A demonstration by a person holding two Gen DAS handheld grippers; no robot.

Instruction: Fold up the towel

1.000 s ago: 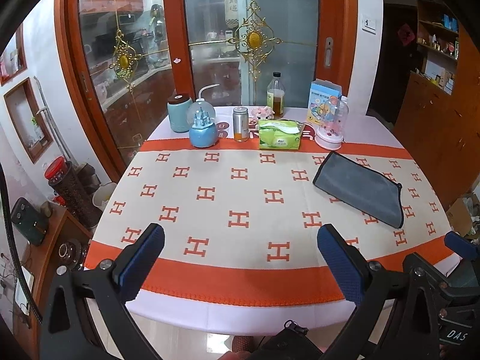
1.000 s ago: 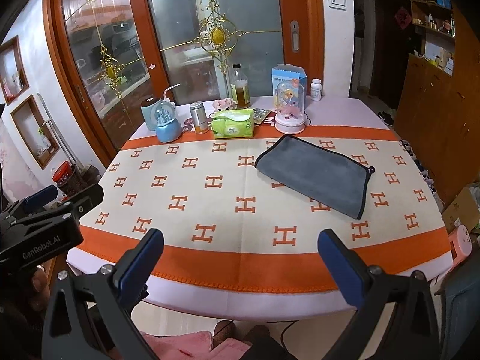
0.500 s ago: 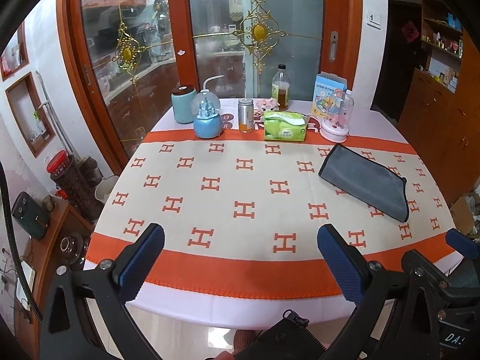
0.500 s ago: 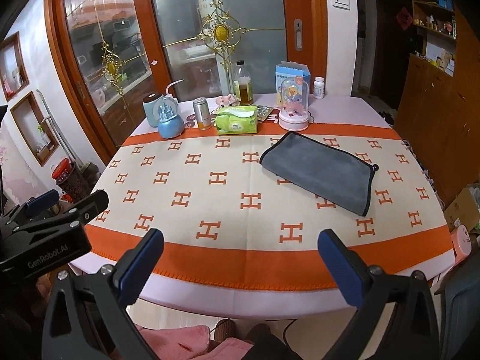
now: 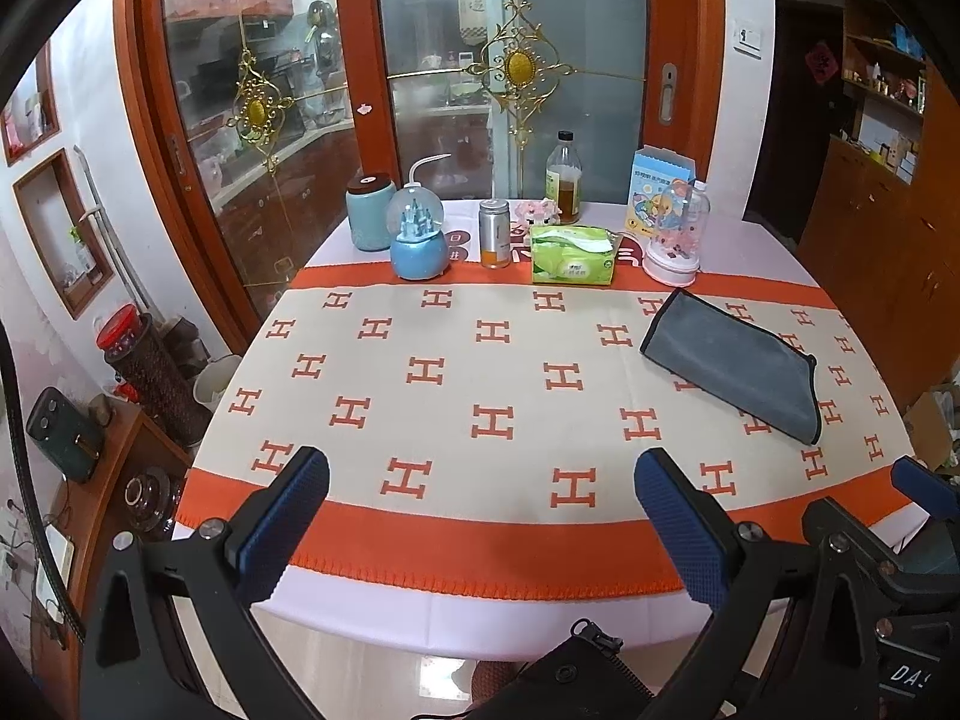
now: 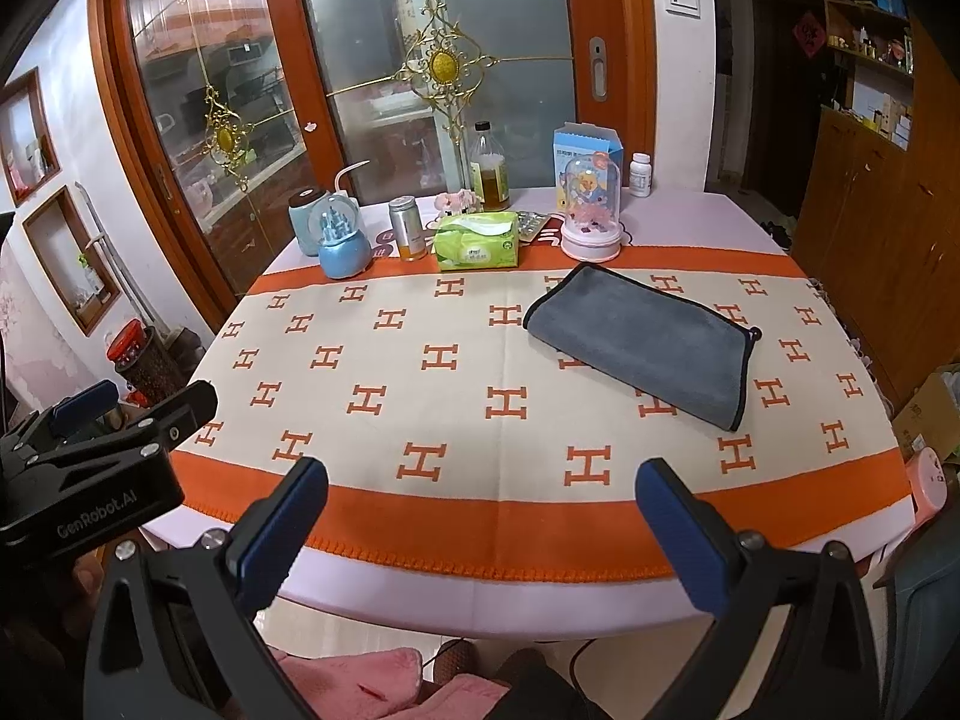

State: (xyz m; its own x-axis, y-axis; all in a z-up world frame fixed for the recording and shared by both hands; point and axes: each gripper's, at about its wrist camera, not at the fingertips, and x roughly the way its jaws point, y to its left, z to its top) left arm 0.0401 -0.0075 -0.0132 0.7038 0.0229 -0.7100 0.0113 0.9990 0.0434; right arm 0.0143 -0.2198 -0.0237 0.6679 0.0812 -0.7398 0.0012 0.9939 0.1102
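Matt grey cloth towel point(image 6: 642, 343)

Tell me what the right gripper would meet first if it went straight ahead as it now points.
Probably the patterned tablecloth mid-table: the open right gripper points left of the grey towel, with nothing between. Depth is uncertain in the fisheye.

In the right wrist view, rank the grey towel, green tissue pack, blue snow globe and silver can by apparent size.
1. Grey towel, by far the largest.
2. Green tissue pack.
3. Blue snow globe.
4. Silver can, close to the globe; that pair is unsure.
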